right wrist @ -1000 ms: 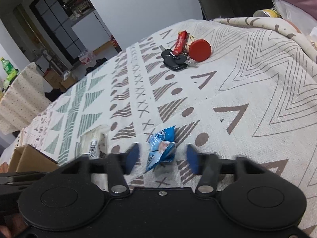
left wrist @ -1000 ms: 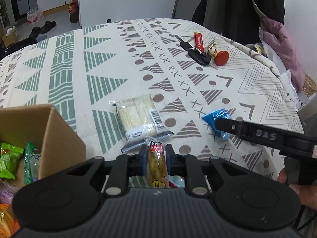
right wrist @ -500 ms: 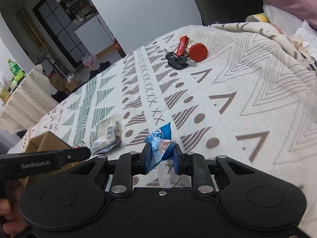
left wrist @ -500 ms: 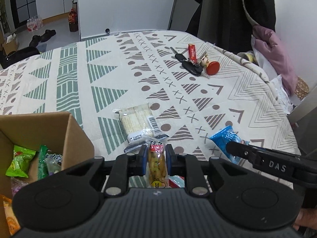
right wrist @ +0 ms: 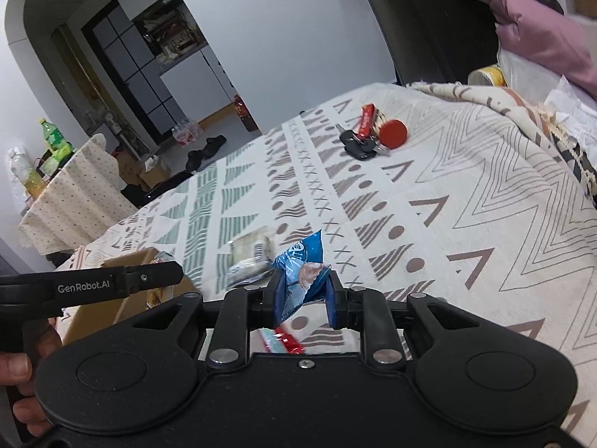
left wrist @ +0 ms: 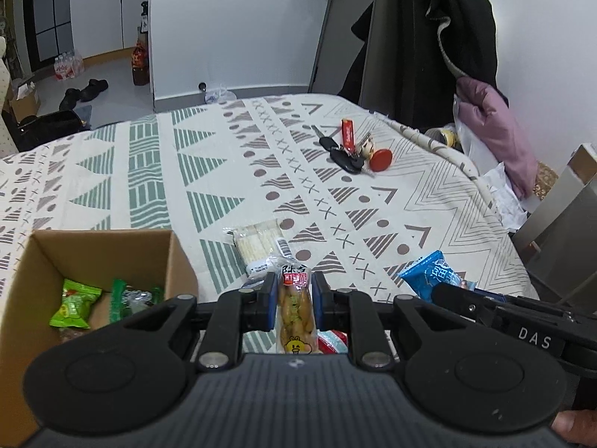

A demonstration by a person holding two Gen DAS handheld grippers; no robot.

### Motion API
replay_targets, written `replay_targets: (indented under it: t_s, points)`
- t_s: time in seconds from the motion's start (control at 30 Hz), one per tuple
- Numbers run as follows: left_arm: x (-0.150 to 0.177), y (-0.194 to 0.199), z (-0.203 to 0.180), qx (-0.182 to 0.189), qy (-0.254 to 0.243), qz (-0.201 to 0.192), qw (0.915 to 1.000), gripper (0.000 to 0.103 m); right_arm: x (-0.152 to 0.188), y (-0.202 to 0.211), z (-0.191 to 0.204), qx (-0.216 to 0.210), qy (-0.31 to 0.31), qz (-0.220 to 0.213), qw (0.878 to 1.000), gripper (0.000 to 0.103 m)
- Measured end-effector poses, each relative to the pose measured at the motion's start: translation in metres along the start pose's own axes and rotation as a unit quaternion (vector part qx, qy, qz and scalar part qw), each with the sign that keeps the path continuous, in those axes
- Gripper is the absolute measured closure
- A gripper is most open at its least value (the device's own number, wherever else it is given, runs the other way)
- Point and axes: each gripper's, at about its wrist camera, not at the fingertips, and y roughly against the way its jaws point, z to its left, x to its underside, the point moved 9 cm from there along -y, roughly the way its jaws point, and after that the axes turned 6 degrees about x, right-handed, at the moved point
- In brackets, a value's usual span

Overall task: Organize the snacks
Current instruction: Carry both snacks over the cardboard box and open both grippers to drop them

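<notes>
Patterned tablecloth point(left wrist: 209, 171), geometric print. Left gripper point(left wrist: 294, 295) jaws clamped on yellow snack packet point(left wrist: 296, 313), raised beside cardboard box point(left wrist: 179, 261). Right gripper point(right wrist: 302, 295), housing lettered "DAS", pinching blue snack bag point(right wrist: 298, 280); left housing reads "GenRobot.AI". White wafer pack point(left wrist: 261, 246) on cloth; keys point(left wrist: 350, 153) far.

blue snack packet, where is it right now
The blue snack packet is clamped in the right tongs, lifted above the patterned tablecloth, right of the white wafer pack in the left wrist view.
</notes>
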Motion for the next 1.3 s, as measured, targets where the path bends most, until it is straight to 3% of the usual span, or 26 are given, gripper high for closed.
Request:
replay_targets:
  t_s: [0.63, 1.3]
  points:
    - [0.003, 0.066, 0.033, -0.015, 0.001, -0.037, 0.9992, 0.085, 0.003, 0.039, 0.058, -0.025, 0.021, -0.031, 0.999, 0.082]
    - [0.011, 0.089, 0.089, -0.019, 0.039, -0.055, 0.9976, 0.085, 0.009, 0.035, 0.122, -0.051, 0.052, -0.031, 0.997, 0.082]
